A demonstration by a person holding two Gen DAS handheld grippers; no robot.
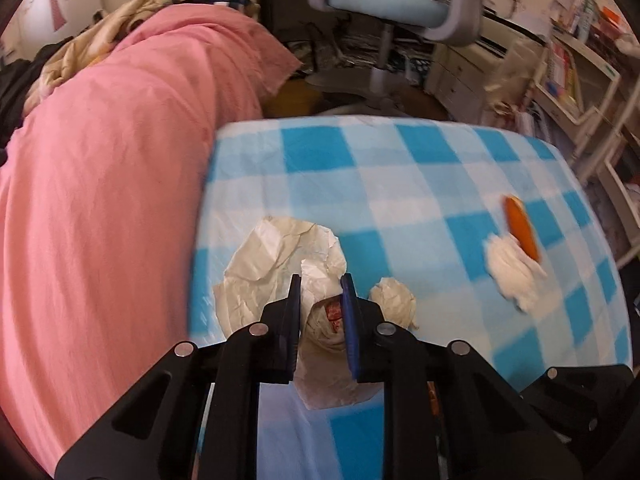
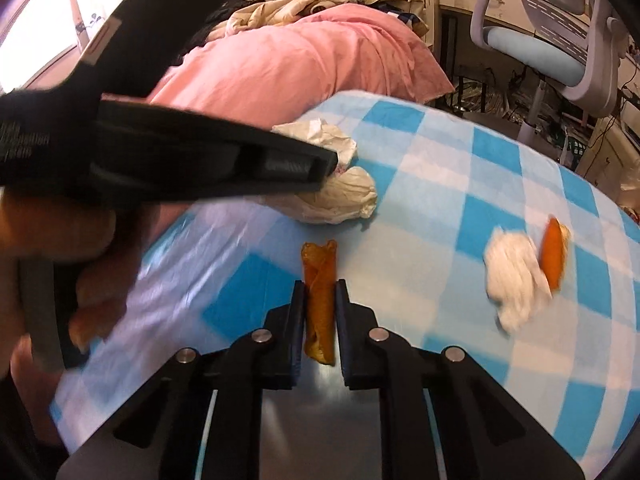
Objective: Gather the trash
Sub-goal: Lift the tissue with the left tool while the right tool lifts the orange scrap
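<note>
On the blue-and-white checked cloth [image 1: 400, 184], my left gripper [image 1: 321, 284] is shut on a crumpled whitish wrapper [image 1: 276, 264] with a red scrap in its folds. A small paper ball [image 1: 394, 300] lies just to its right. My right gripper [image 2: 320, 286] is shut on a curled brown-orange peel [image 2: 320, 276], which stands up between the pads. Farther right, a white tissue wad [image 2: 516, 284] rests against another orange peel [image 2: 554, 252]; the left wrist view shows the same tissue wad [image 1: 512, 272]. In the right wrist view the left gripper's black body and a hand [image 2: 92, 280] hide part of the wrapper.
A pink blanket [image 1: 112, 184] is heaped along the left side of the checked surface. Beyond the far edge stands a light blue office chair [image 1: 384, 4], with cluttered shelves [image 1: 568, 76] to the right. The cloth's right edge drops off near the tissue.
</note>
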